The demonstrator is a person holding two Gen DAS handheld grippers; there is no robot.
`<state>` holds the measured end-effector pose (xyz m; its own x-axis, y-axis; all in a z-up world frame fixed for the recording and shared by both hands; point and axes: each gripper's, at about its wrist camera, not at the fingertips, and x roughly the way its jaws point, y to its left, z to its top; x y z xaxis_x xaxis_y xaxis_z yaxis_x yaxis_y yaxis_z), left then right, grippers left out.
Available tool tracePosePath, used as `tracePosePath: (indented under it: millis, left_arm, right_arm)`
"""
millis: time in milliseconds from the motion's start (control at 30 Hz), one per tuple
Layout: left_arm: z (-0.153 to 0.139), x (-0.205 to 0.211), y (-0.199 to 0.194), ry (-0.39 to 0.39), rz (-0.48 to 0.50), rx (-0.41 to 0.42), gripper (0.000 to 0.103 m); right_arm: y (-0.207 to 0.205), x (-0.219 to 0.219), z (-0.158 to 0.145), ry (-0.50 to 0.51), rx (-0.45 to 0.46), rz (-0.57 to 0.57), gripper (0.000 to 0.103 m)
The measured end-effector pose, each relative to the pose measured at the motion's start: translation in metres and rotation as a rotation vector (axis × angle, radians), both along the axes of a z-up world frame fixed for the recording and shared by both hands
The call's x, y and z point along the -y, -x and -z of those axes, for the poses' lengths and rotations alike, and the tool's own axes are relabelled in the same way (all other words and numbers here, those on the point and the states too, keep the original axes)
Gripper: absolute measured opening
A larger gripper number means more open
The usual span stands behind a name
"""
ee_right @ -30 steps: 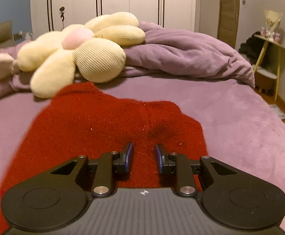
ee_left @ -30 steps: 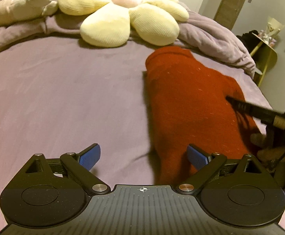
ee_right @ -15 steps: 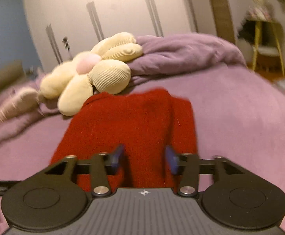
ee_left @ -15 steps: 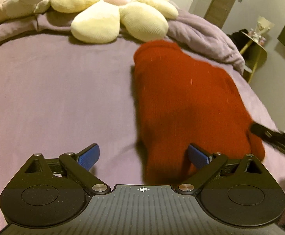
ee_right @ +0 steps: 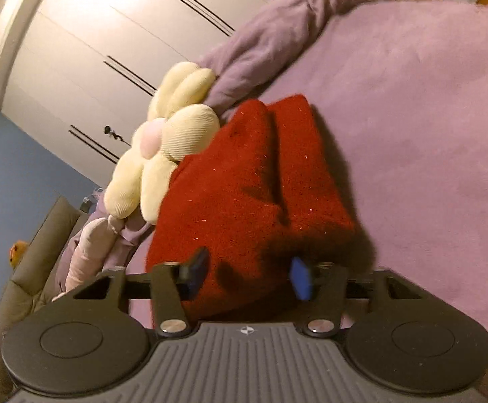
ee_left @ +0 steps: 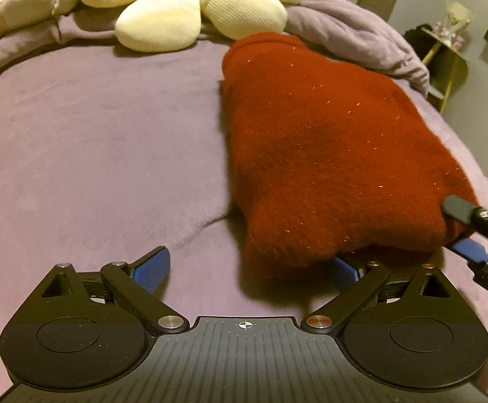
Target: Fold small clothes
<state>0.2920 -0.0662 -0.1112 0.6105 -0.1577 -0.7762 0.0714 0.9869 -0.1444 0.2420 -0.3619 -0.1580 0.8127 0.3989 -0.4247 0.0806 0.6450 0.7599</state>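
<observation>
Our right gripper (ee_right: 249, 277) has rolled over on its side, and its blue-padded jaws have just been closing in; the near corner of the fuzzy dark-red knitted garment (ee_right: 254, 181) sits between them, one finger above the fabric and one below. Whether the pads are actually pressing we cannot tell, though the cloth fills the gap. From the left wrist view that same gripper (ee_left: 462, 231) pokes in at the right edge, straddling the garment's near right corner.

Our left gripper (ee_left: 249, 267) is spread wide, its left pad over bare bedding, its right pad tucked under the overhanging near edge of the red garment (ee_left: 327, 141).

The garment lies folded into a long bundle on the mauve velvety bedspread (ee_left: 92, 141), its far end just beside the cream flower-shaped plush cushion (ee_left: 190, 3). Behind that, a crumpled lilac duvet (ee_left: 354, 33), and white wardrobe doors (ee_right: 116, 50) beyond.
</observation>
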Motion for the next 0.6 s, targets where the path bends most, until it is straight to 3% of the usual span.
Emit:
tracePosePath:
  millis: [67, 133, 200, 233, 333, 433, 467, 600]
  left_arm:
    - [0.001, 0.003, -0.001, -0.051, 0.006, 0.008, 0.1]
    - [-0.002, 0.0, 0.0, -0.093, 0.006, 0.032, 0.101]
    - [-0.007, -0.008, 0.001, -0.074, 0.037, 0.036, 0.101]
    - [-0.009, -0.012, 0.003, -0.052, 0.064, 0.029, 0.1]
    - [-0.02, -0.037, 0.009, 0.043, 0.18, 0.006, 0.101]
    - [-0.033, -0.07, 0.005, 0.205, 0.197, 0.056, 0.103]
    - [-0.034, -0.077, -0.003, 0.252, 0.168, 0.062, 0.103]
    - [-0.026, -0.082, -0.055, 0.393, 0.065, 0.039, 0.103]
  right_arm:
    - [-0.01, 0.0, 0.008, -0.013, -0.04, 0.009, 0.024]
    - [-0.007, 0.003, 0.007, -0.044, -0.007, 0.0, 0.02]
    - [0.002, 0.02, 0.019, -0.246, 0.049, 0.0, 0.02]
    - [0.002, 0.028, 0.025, -0.291, 0.031, -0.003, 0.021]
    - [0.004, 0.039, 0.019, -0.097, 0.001, -0.066, 0.043]
    - [0.008, 0.059, 0.003, -0.026, 0.075, -0.118, 0.09]
    - [0.003, 0.067, -0.001, -0.028, 0.103, -0.13, 0.095]
    - [-0.046, 0.078, -0.006, -0.069, 0.088, -0.195, 0.098]
